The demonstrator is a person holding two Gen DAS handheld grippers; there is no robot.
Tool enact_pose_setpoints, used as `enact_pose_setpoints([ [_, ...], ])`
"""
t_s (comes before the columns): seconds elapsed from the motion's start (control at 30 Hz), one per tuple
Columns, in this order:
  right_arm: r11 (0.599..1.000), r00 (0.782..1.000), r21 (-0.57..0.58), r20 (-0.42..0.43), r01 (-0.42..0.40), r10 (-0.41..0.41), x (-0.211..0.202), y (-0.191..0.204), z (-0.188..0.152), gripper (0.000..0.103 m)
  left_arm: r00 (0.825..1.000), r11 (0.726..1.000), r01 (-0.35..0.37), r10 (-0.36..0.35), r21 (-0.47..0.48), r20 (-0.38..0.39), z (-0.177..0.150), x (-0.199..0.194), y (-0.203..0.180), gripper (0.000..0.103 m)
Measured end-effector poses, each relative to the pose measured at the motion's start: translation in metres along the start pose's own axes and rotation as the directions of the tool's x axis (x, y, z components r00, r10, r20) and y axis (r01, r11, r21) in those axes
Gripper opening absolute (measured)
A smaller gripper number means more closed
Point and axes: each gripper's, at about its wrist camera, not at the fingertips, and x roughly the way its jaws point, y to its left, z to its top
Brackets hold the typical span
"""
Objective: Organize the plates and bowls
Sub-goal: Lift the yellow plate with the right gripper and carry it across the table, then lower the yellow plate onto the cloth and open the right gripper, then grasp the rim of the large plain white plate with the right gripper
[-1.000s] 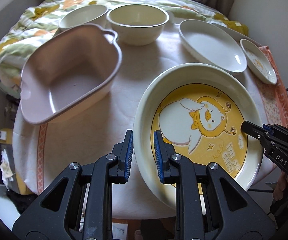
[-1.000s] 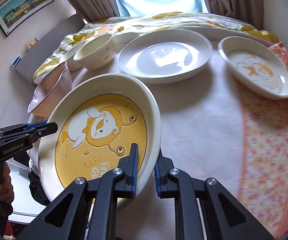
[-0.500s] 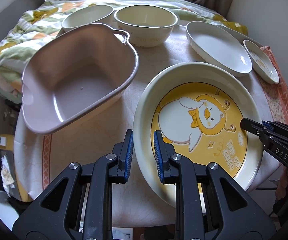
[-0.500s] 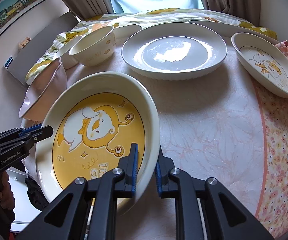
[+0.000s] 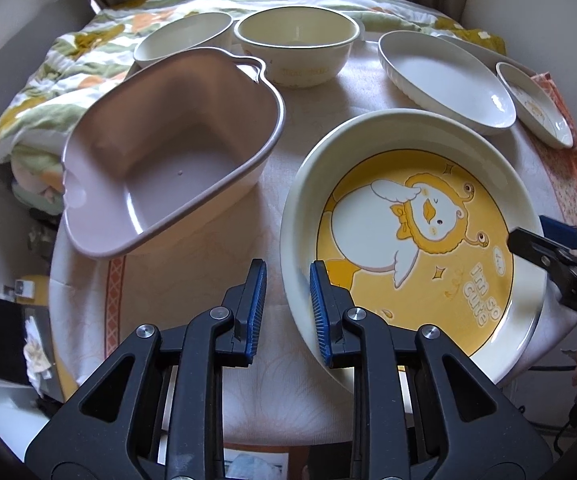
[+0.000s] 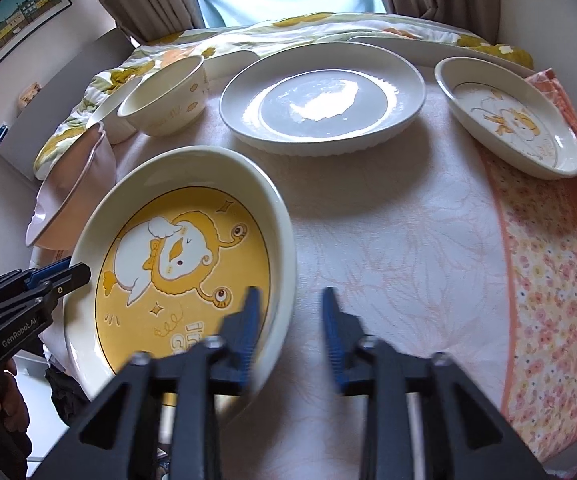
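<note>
**Yellow cartoon plate down on table, right jaws just let go, left jaws still over rim**

The big oval plate with the yellow cartoon print (image 5: 420,240) sits on the white tablecloth (image 6: 400,240) at the near edge of the table. The left gripper (image 5: 286,308) straddles the plate's near-left rim: one blue pad inside the plate, one outside, and a narrow gap shows between pads and rim, so no clear squeeze; the jaws stand close together. The right gripper (image 6: 290,332) has just been opening; its jaws now stand wide apart, blurred, with the plate's right rim between them, the left finger over the plate's inside, the right finger over bare cloth. The pads are not pressing the rim.

The pink plastic basin (image 5: 168,160) lies left of the plate, tilted, on the table's left side. Two cream bowls sit at the far side: the deep bowl (image 5: 296,46) and a shallower bowl (image 5: 182,40) to its left. The plain white oval dish (image 6: 322,100) sits far, right of the bowls. The small cartoon plate (image 6: 508,120) is at far right, partly on the orange floral cloth (image 6: 548,280). A floral quilt (image 5: 68,68) lies bunched beyond the table.
</note>
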Motion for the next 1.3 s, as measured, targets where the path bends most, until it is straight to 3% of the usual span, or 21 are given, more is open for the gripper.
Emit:
enact_pose_setpoints([
  [0.03,1.000,1.000,0.008,0.007,-0.008,0.008,-0.002,-0.001,-0.001,0.096,1.000,1.000,0.000,0.000,-0.003,-0.005,-0.001,0.000,0.000,0.026],
  [0.1,1.000,0.999,0.019,0.041,-0.015,0.014,-0.009,-0.002,-0.004,0.103,1.000,1.000,0.016,-0.016,-0.024,-0.012,-0.003,0.001,0.002,0.060],
  [0.13,1.000,0.998,0.018,0.054,-0.014,0.013,-0.011,-0.002,-0.005,0.102,1.000,0.999,0.020,-0.020,-0.039,-0.004,-0.003,0.000,0.003,0.096],
  [0.17,1.000,0.998,0.015,0.063,-0.010,0.009,-0.013,-0.002,-0.006,0.102,1.000,0.999,0.021,-0.020,-0.048,0.016,-0.004,-0.003,0.004,0.103],
  [0.47,1.000,0.994,-0.010,0.111,0.012,-0.011,-0.049,0.002,0.003,0.102,0.998,1.000,-0.003,0.004,-0.022,0.061,0.003,-0.047,0.001,0.103],
  [0.7,0.998,0.982,-0.041,0.183,0.054,-0.045,-0.119,0.004,0.047,0.103,0.976,0.997,0.066,-0.059,-0.026,0.211,0.046,-0.116,0.005,0.103],
  [0.83,0.994,0.967,-0.069,0.244,0.087,-0.068,-0.151,-0.005,0.071,0.103,0.967,0.997,0.075,-0.069,-0.015,0.247,0.074,-0.133,-0.004,0.103],
  [0.97,0.978,0.964,-0.146,0.243,0.147,-0.109,-0.157,-0.012,0.107,0.103,0.967,0.991,0.124,-0.108,-0.054,0.230,0.100,-0.130,-0.014,0.103],
  [1.1,0.972,0.974,-0.207,0.217,0.111,-0.065,-0.143,-0.030,0.139,0.103,0.970,0.978,0.180,-0.158,-0.109,0.185,0.118,-0.106,-0.030,0.103],
  [1.3,0.955,0.994,-0.295,0.106,0.002,0.031,-0.091,-0.069,0.187,0.102,0.985,0.961,0.157,-0.135,-0.227,0.107,0.143,-0.056,-0.061,0.103],
])
